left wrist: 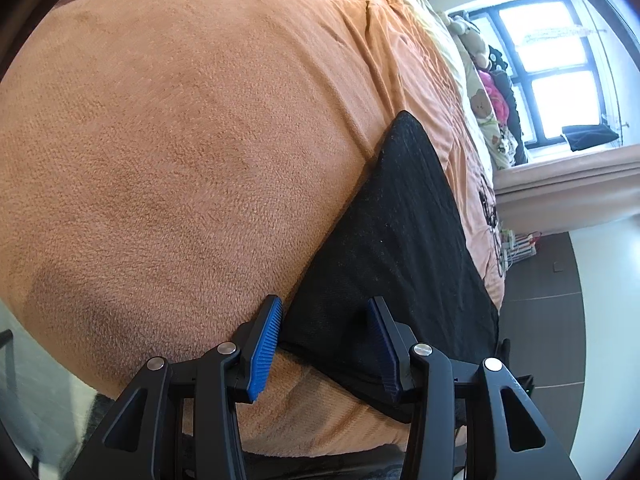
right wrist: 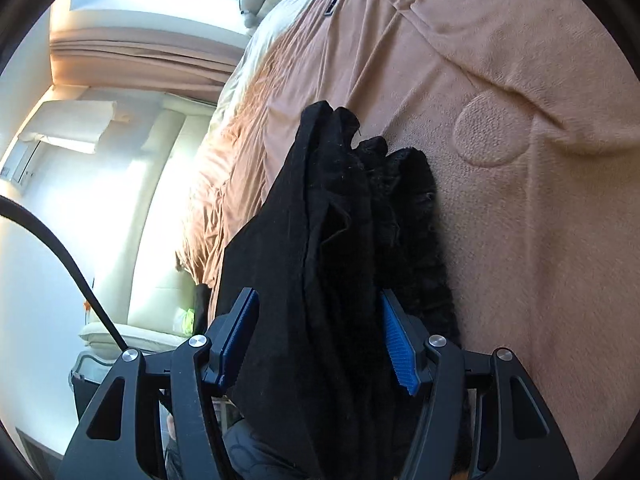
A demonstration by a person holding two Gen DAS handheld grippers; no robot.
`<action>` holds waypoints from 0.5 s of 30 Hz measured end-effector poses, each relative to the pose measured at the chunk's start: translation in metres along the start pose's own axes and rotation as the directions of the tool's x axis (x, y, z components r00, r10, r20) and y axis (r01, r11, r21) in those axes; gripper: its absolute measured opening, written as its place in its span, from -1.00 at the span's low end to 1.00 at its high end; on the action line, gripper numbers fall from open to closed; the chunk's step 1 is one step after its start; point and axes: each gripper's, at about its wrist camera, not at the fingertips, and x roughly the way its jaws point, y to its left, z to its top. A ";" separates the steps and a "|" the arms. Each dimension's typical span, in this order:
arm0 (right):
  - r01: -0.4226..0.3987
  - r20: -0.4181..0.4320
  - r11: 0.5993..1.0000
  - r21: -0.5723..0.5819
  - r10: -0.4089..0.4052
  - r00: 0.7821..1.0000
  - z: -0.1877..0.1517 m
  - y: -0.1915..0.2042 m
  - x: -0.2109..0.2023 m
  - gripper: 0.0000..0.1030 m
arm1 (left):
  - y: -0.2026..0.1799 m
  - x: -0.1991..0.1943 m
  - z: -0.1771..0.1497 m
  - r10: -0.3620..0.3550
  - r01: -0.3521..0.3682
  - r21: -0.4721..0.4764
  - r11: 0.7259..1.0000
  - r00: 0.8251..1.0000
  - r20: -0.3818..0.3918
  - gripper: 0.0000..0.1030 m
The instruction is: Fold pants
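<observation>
The black pants (left wrist: 400, 240) lie flat as a long strip on the orange blanket (left wrist: 180, 160), near the bed's edge. My left gripper (left wrist: 326, 344) is open and hovers over their near end. The corner of the cloth lies between the blue pads (left wrist: 264, 344) without being pinched. In the right wrist view the pants (right wrist: 340, 220) are bunched in thick, fuzzy layers on the blanket (right wrist: 520, 240). My right gripper (right wrist: 320, 340) straddles this bunch with its jaws apart. The cloth fills the gap between the fingers (right wrist: 400, 344) and runs on under the gripper.
Pillows and stuffed toys (left wrist: 480, 76) sit at the head of the bed below a window (left wrist: 552, 60). Dark floor (left wrist: 540, 320) runs along the bed's edge. A pale sofa (right wrist: 160, 200) stands past the bed, and a black strap (right wrist: 72, 264) crosses that side.
</observation>
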 end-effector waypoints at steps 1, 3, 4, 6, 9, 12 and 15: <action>0.002 -0.004 1.000 -0.006 -0.002 1.000 0.001 0.002 0.001 0.15 | 0.000 0.000 0.000 -0.005 0.005 -0.004 1.000 1.000 0.002 -0.09; 0.002 -0.016 0.999 -0.035 -0.002 1.000 0.004 0.010 0.004 0.15 | 0.002 0.000 0.000 -0.015 0.015 -0.016 1.000 1.000 0.007 -0.09; 0.008 -0.019 0.999 -0.052 -0.009 1.000 0.004 0.016 0.005 0.14 | 0.003 0.000 0.000 -0.020 0.020 -0.023 1.000 1.000 0.009 -0.09; 0.051 -0.012 0.992 -0.116 -0.053 0.999 0.005 0.032 0.006 -0.29 | 0.004 -0.001 0.000 -0.023 0.024 -0.026 0.999 1.000 0.013 -0.08; 0.136 0.007 0.977 -0.166 -0.137 0.991 0.006 0.043 0.007 -0.77 | 0.003 -0.003 0.000 -0.020 0.021 -0.023 1.000 1.000 0.020 -0.08; 0.157 0.033 0.971 -0.182 -0.153 0.988 0.001 0.050 0.000 -0.82 | 0.001 -0.003 -0.003 -0.024 0.025 -0.025 0.999 0.999 0.025 -0.08; 0.162 0.060 0.968 -0.192 -0.153 0.986 -0.008 0.058 -0.015 -0.84 | 0.000 -0.005 -0.005 -0.029 0.030 -0.030 0.999 0.999 0.025 -0.07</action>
